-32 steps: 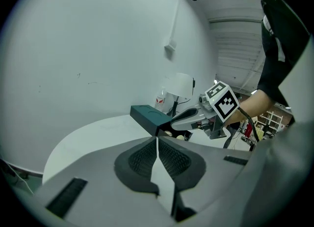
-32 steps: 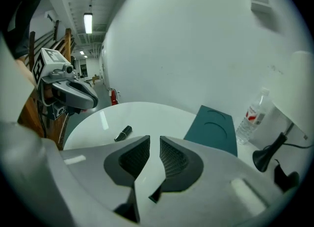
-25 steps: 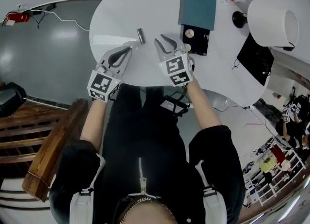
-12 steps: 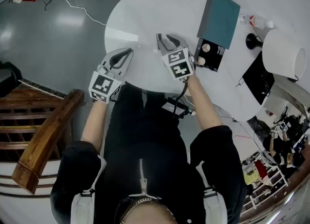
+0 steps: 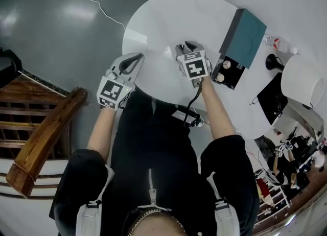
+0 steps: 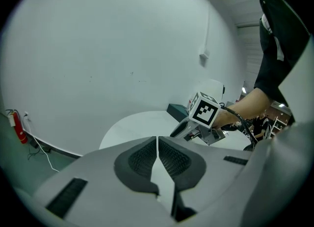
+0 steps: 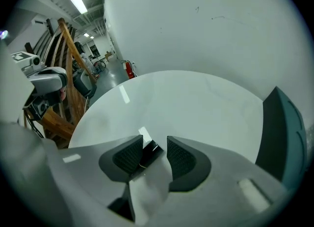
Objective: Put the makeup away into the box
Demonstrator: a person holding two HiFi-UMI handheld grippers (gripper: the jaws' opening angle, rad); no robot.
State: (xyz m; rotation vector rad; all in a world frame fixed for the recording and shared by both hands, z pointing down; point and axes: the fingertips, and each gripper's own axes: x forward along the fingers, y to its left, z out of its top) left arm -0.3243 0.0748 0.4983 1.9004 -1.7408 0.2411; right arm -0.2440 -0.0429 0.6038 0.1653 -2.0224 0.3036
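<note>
A small dark makeup tube lies on the white round table. It sits between the jaws of my right gripper, which points steeply down. Those jaws have just been opening and the pads do not press on the tube. In the head view my right gripper hides the tube. The teal box stands to the right, its black tray pulled out with round makeup items in it. My left gripper hangs shut and holds nothing at the table's near left edge.
Beyond the box stand a water bottle, a black lamp foot and a white lampshade. A black sheet lies near the right rim. A wooden handrail runs at the left over grey floor.
My right gripper has sunk and tipped down over the tube, which now is hidden in the head view, and its jaws stand wider. My left gripper has drifted left to the table's edge.
</note>
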